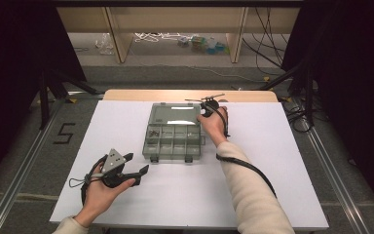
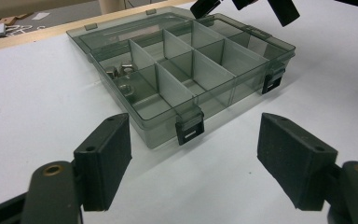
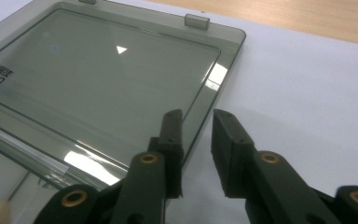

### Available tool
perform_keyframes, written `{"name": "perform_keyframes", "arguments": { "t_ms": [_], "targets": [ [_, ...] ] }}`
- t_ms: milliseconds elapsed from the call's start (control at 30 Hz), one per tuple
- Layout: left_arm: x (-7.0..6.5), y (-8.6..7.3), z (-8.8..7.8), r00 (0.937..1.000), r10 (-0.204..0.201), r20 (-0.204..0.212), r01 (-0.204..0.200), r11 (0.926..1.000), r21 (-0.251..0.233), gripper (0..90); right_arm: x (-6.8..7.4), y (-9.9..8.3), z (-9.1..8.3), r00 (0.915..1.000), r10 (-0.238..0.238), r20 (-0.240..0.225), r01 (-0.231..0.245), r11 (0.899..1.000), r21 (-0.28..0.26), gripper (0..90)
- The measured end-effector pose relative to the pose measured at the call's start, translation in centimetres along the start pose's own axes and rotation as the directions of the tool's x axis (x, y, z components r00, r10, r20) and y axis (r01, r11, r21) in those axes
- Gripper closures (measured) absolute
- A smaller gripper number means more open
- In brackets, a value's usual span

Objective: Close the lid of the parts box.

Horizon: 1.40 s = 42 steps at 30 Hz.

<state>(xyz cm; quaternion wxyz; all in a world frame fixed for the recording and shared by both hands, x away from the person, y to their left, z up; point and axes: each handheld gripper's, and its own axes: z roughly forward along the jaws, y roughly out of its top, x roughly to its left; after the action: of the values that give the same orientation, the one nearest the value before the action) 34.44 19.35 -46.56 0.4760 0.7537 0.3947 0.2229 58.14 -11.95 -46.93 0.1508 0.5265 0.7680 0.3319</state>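
Gripping looks unsure: the right gripper, jaws narrow, straddles the lid edge of the smoky transparent plastic compartment box at table centre, pads apparently not pressing. The lid may slip from them. The left gripper is held wide at seven o'clock.

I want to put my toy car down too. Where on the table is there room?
The white table is bare right of the sleeve, and between the plastic box and the near edge. Far-left corner too. It's crowded at the box's lid, beside the right hand-held gripper.
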Motion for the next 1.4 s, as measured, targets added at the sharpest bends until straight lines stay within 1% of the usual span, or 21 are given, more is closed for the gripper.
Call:
{"name": "perform_keyframes", "arguments": {
  "t_ms": [33,67,100,167,233,267,333,367,433,533,733,800,833,967,1000,1067,1167,1200,1233,1267,1400],
  "targets": [
    [0.0,0.0,0.0,1.0,-0.002,0.001,0.002,1.0,0.001,26.3,0.0,0.0,0.1,0.9999,-0.01,0.014,0.01,1.0,0.002,77.3],
    [0.0,0.0,0.0,1.0,-0.004,0.0,0.004,1.0,0.0,26.3,0.3,0.1,0.0,0.9996,0.027,0.0,-0.027,1.0,0.014,78.1],
    [0.0,0.0,0.0,1.0,-0.004,0.0,0.004,1.0,0.0,26.3,0.4,0.2,0.1,0.9995,0.032,0.008,-0.032,0.999,0.012,78.6],
    [0.0,0.0,0.0,1.0,-0.003,0.004,0.003,1.0,0.001,26.3,0.5,0.4,0.1,0.9996,0.012,0.025,-0.013,1.0,0.027,78.7],
    [0.0,0.0,0.0,1.0,-0.003,0.004,0.003,1.0,0.003,26.3,0.8,0.5,0.1,0.9984,0.042,0.039,-0.043,0.998,0.034,78.8],
    [-0.1,0.0,0.1,1.0,-0.004,0.005,0.004,1.0,0.002,26.3,0.7,0.5,0.2,0.9984,0.03,0.047,-0.032,0.999,0.037,78.8],
    [0.0,-0.1,0.0,1.0,0.001,0.005,-0.001,1.0,-0.007,26.7,0.9,0.6,0.1,0.9976,0.053,0.044,-0.055,0.998,0.043,78.7],
    [0.0,-0.1,0.0,1.0,-0.006,0.001,0.006,0.9999,-0.01,27.1,0.6,0.6,0.2,0.9987,0.028,0.043,-0.03,0.999,0.04,78.5],
    [0.0,-0.1,0.0,0.9999,-0.011,-0.006,0.011,0.9998,-0.013,27.1,0.8,0.5,0.0,0.9967,0.071,0.038,-0.073,0.995,0.06,77.5],
    [0.0,0.0,0.0,1.0,-0.005,-0.003,0.005,0.9999,-0.01,27.2,0.7,0.5,0.0,0.9968,0.07,0.037,-0.072,0.996,0.059,78.2],
    [0.0,-0.1,0.1,0.9999,0.012,0.003,-0.012,0.9998,-0.015,28.7,0.7,0.9,0.1,0.9921,0.12,0.037,-0.123,0.989,0.086,82.6],
    [0.0,-0.1,0.1,0.9999,-0.009,-0.008,0.009,0.9999,-0.015,29.0,0.7,1.1,0.2,0.993,0.105,0.056,-0.109,0.991,0.076,83.6],
    [0.0,-0.1,0.1,0.9999,-0.007,-0.01,0.007,0.9999,-0.016,29.0,0.9,1.2,0.2,0.9896,0.129,0.065,-0.134,0.988,0.083,84.0],
    [0.2,0.0,0.1,0.9998,-0.01,-0.015,0.01,0.9998,-0.017,29.2,1.0,1.2,0.3,0.9845,0.152,0.086,-0.159,0.984,0.078,86.0],
    [0.2,0.0,0.0,0.9997,-0.014,-0.019,0.013,0.9998,-0.017,29.2,1.1,1.2,0.3,0.9803,0.176,0.09,-0.183,0.98,0.076,86.4],
    [0.4,0.1,0.0,0.9998,-0.007,-0.017,0.007,0.9998,-0.018,29.2,1.1,1.2,0.3,0.9813,0.163,0.102,-0.17,0.983,0.066,87.0],
    [0.7,0.3,0.1,0.9997,-0.007,-0.022,0.006,0.9999,-0.015,29.2,1.3,1.1,0.2,0.976,0.193,0.101,-0.2,0.978,0.06,87.6],
    [0.7,0.3,0.1,0.9997,-0.014,-0.02,0.014,0.9997,-0.019,29.2,1.1,1.1,0.2,0.9805,0.169,0.102,-0.174,0.984,0.045,87.7],
    [1.0,0.5,0.1,0.9994,-0.02,-0.026,0.02,0.9996,-0.018,29.2,1.2,1.1,0.1,0.9801,0.171,0.101,-0.176,0.983,0.045,87.9],
    [1.2,0.6,0.2,0.9994,-0.019,-0.03,0.018,0.9997,-0.016,29.4,1.5,1.2,-0.1,0.9737,0.203,0.103,-0.208,0.977,0.04,88.0],
    [2.9,2.3,0.9,0.9982,-0.027,-0.054,0.027,0.9996,-0.014,34.6,1.4,1.1,-0.5,0.981,0.174,0.086,-0.175,0.985,0.008,88.4]
  ]
}}
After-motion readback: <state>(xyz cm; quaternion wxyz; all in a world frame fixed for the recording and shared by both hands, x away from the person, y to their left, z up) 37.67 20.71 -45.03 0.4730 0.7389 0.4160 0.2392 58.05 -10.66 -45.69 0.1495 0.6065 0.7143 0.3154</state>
